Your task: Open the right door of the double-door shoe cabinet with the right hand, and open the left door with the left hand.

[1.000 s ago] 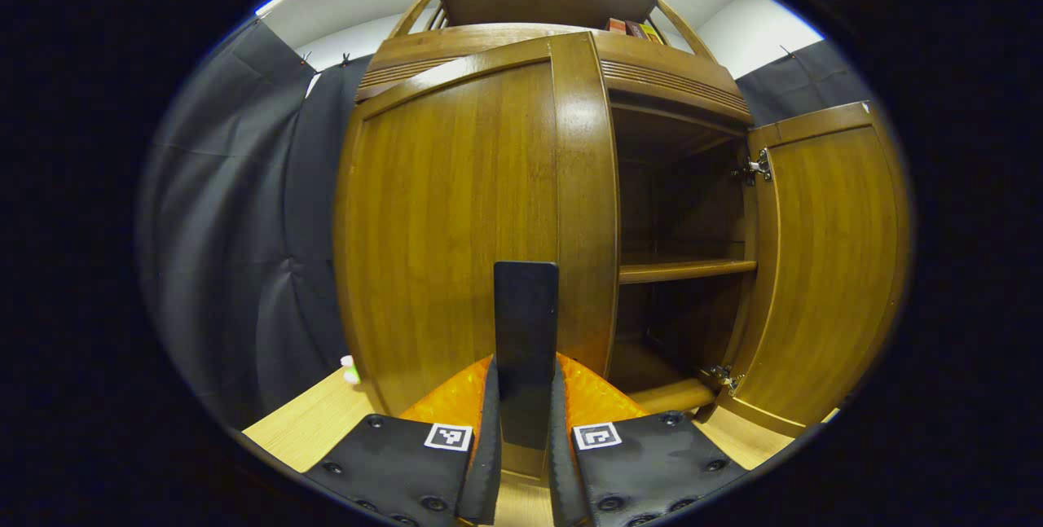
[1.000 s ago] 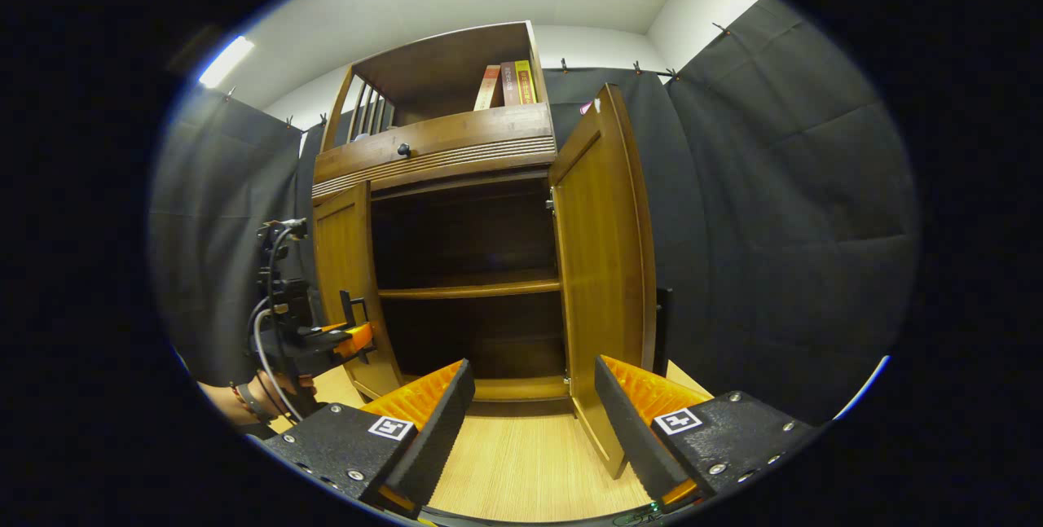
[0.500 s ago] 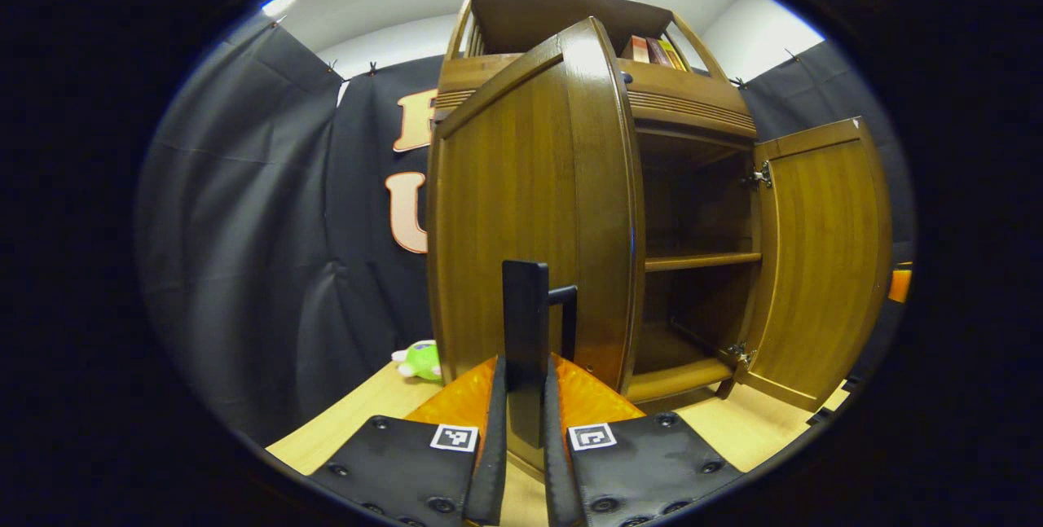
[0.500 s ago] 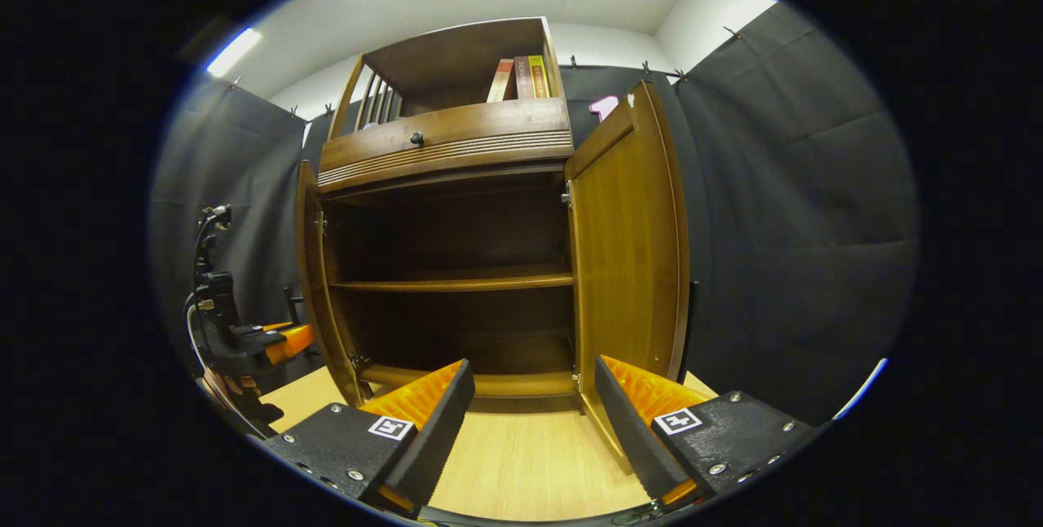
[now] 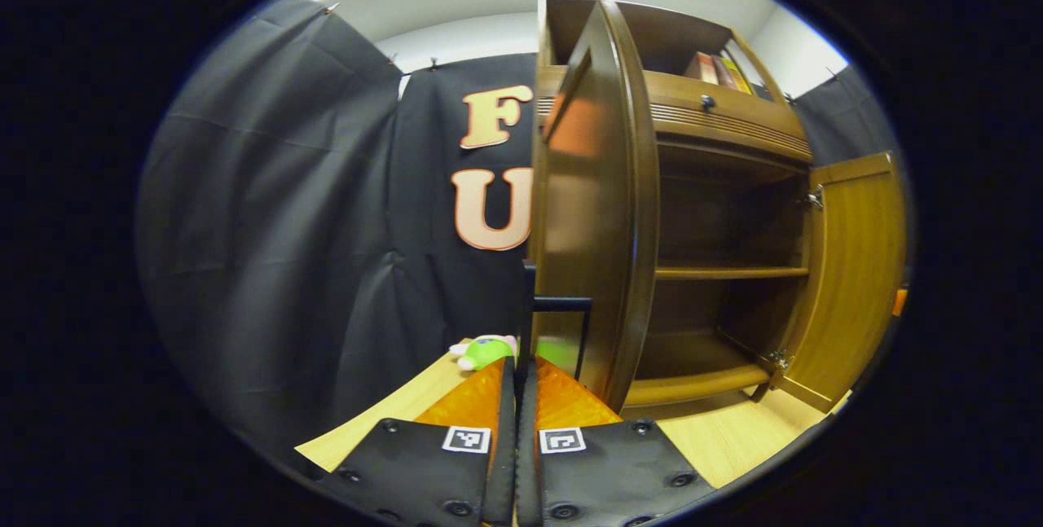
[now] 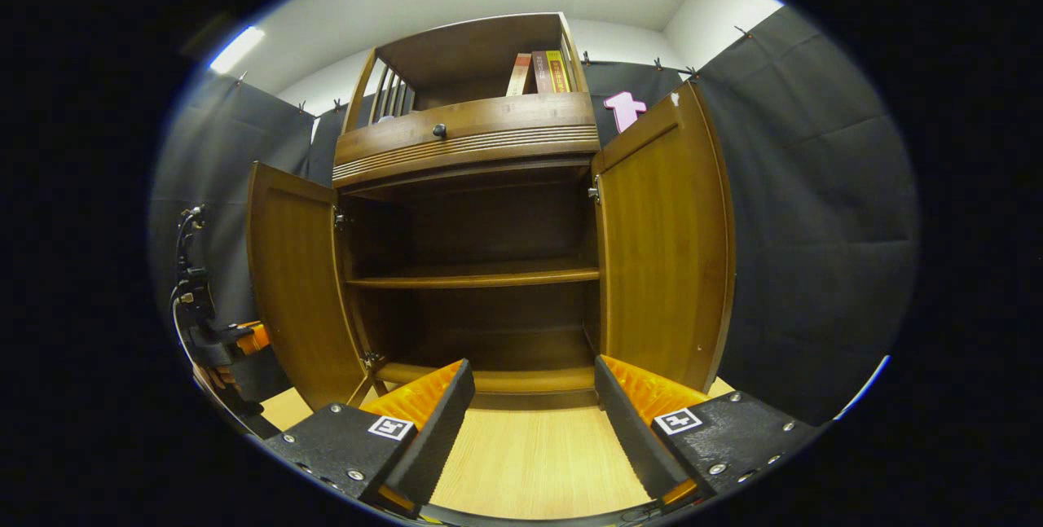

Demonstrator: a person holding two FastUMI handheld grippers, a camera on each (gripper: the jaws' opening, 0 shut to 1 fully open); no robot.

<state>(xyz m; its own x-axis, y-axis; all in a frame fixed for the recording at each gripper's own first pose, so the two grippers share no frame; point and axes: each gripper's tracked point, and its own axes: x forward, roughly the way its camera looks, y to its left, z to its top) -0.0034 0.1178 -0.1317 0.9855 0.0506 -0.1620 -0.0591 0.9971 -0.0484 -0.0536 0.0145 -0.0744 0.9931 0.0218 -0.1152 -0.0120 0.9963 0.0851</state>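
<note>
From the left gripper view my left gripper [image 5: 517, 380] had its fingers clenched on the left door's handle [image 5: 559, 323], a dark upright bar standing straight ahead of the fingertips and fixed to the outer face of the left door [image 5: 591, 209]; that door stood edge-on to me, swung wide of the cabinet [image 5: 717, 128]; the handle's long axis ran vertical, in line with the slit between the fingers; I judged the next move to be letting go and drawing back along that same line, away from the door's face. From the right gripper view my right gripper [image 6: 534, 397] hung released, fingers spread with nothing between them, well apart from the right door [image 6: 664, 242], which stood fully open; the left door [image 6: 293, 283] was open too, with the left gripper [image 6: 236, 340] just beside it. I counted two doors, both open; one handle in sight; one inner shelf [image 6: 477, 276]; one drawer knob [image 6: 439, 130]; three books [image 6: 539, 72] up top; one green toy [image 5: 482, 350] on the floor [image 6: 530, 462].
</note>
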